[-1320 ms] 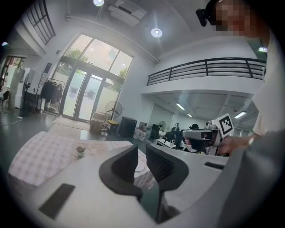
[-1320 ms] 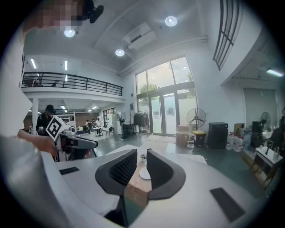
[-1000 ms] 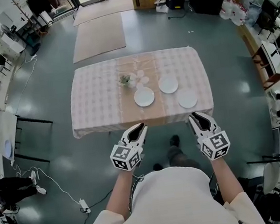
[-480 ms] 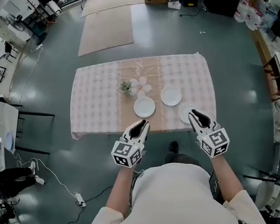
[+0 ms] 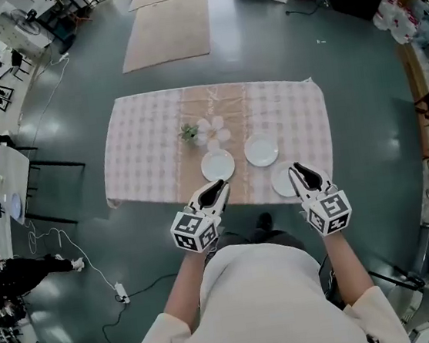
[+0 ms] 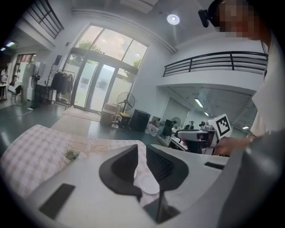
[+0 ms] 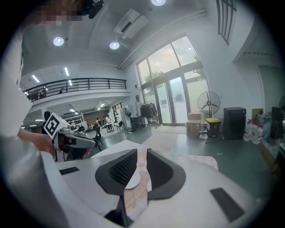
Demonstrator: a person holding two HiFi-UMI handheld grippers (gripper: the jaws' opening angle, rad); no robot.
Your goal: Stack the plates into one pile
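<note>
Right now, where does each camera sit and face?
Head view: on the person's head, facing steeply down at the table and three plates; forearms, left gripper, right gripper show.
Left gripper view: on the left gripper, facing along its open jaws across the table; right gripper shows at right.
Right gripper view: on the right gripper, likewise; left gripper shows at left.
Shared: each gripper view sees a plate past its jaws.

The person's left forearm point(image 5: 183, 285) and right forearm point(image 5: 344, 266) reach forward, roughly parallel. The white-and-black left tool point(image 5: 218, 186) and white-and-black right tool point(image 5: 298, 169) point ahead, tilted slightly down. Each has its jaws a narrow gap apart, holding nothing.
</note>
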